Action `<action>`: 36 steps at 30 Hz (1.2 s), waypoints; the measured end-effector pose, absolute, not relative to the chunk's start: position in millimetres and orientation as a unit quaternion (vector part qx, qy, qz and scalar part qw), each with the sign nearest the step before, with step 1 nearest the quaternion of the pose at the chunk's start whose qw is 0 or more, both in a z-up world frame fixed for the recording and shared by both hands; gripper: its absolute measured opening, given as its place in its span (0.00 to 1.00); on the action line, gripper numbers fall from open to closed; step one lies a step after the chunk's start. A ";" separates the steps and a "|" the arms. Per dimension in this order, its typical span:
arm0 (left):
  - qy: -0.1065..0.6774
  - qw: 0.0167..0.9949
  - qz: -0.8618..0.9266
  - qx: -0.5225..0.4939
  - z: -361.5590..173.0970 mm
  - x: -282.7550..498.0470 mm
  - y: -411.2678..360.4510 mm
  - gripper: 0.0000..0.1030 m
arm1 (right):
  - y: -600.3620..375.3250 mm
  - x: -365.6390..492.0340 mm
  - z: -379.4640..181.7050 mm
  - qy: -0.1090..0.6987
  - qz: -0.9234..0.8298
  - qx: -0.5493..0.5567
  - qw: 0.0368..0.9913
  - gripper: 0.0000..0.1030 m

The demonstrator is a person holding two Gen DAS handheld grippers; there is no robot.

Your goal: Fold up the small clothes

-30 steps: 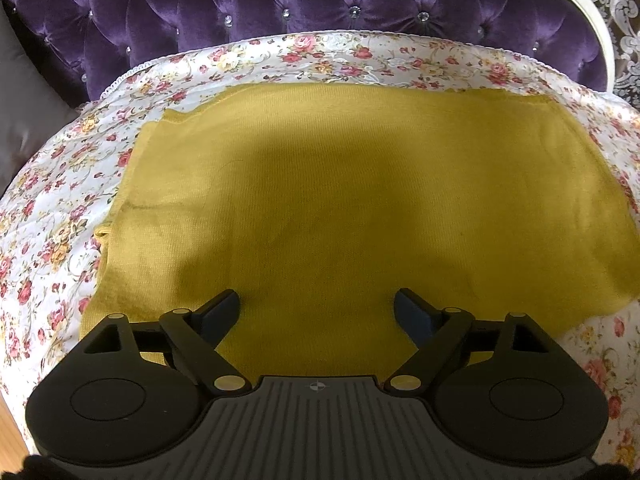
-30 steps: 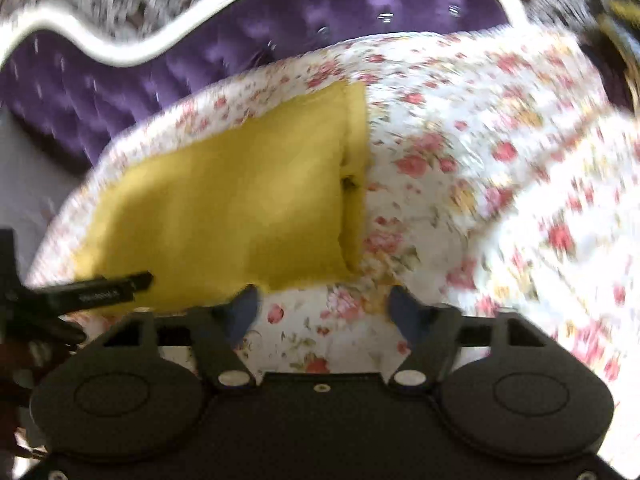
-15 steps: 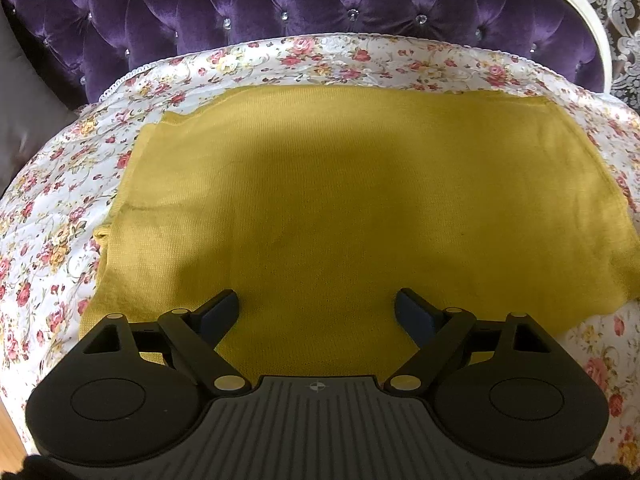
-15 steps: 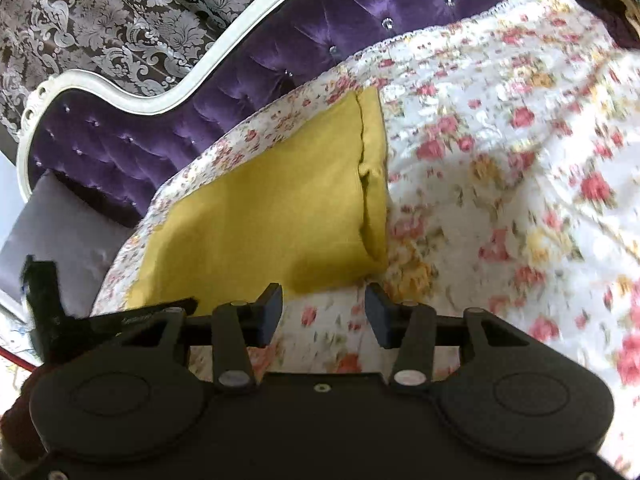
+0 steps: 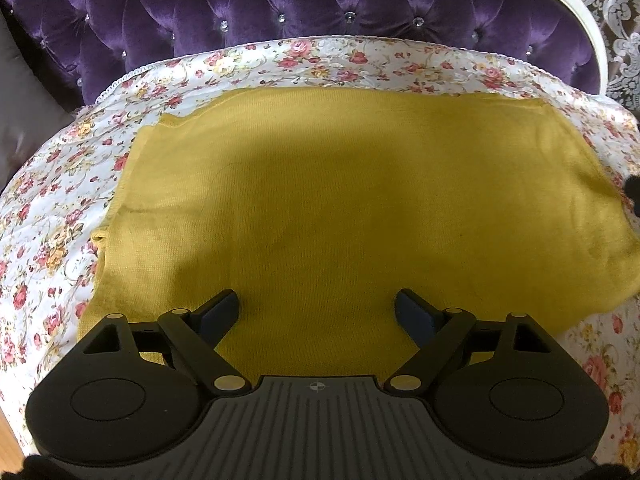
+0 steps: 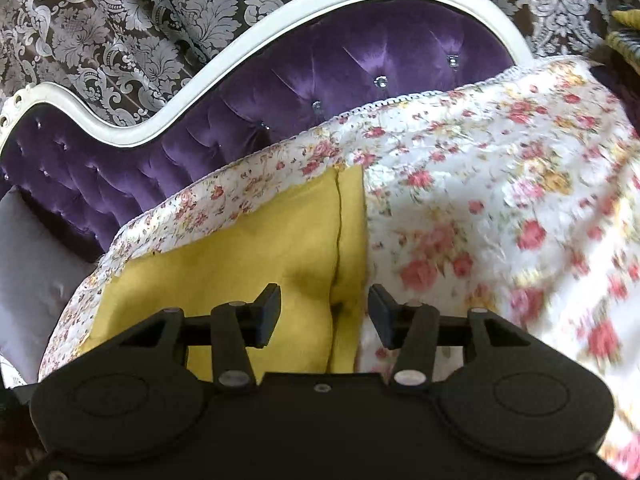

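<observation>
A mustard-yellow knit garment (image 5: 340, 208) lies spread flat on the floral bedspread (image 5: 52, 216) in front of the purple tufted headboard (image 5: 280, 12). The left gripper (image 5: 318, 306) hovers over its near edge, jaws wide and empty. The right gripper (image 6: 324, 314), jaws moderately apart and empty, straddles the garment's right folded edge, likely lining up a grasp for the next fold.

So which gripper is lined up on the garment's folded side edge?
The right gripper: its open jaws straddle the yellow knit garment's doubled edge. The left gripper hangs open over the middle.
</observation>
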State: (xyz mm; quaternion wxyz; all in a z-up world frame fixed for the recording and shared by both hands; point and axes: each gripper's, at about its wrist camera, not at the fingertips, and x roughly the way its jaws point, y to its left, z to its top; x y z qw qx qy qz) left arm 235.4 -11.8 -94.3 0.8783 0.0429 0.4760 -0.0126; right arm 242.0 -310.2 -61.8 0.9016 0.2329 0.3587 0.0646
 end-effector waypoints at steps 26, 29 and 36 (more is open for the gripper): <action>0.456 0.887 -0.056 0.047 -87.1 241.6 -14.6 0.71 | -324.4 257.9 -85.1 0.378 0.117 0.256 0.882 0.37; 0.460 0.885 -0.055 0.048 -91.9 240.5 -13.9 0.71 | -323.0 267.8 -86.5 0.373 0.125 0.261 0.882 0.38; 0.455 0.887 -0.060 0.051 -88.0 241.7 -14.9 0.71 | -314.4 297.5 -92.2 0.372 0.146 0.273 0.875 0.38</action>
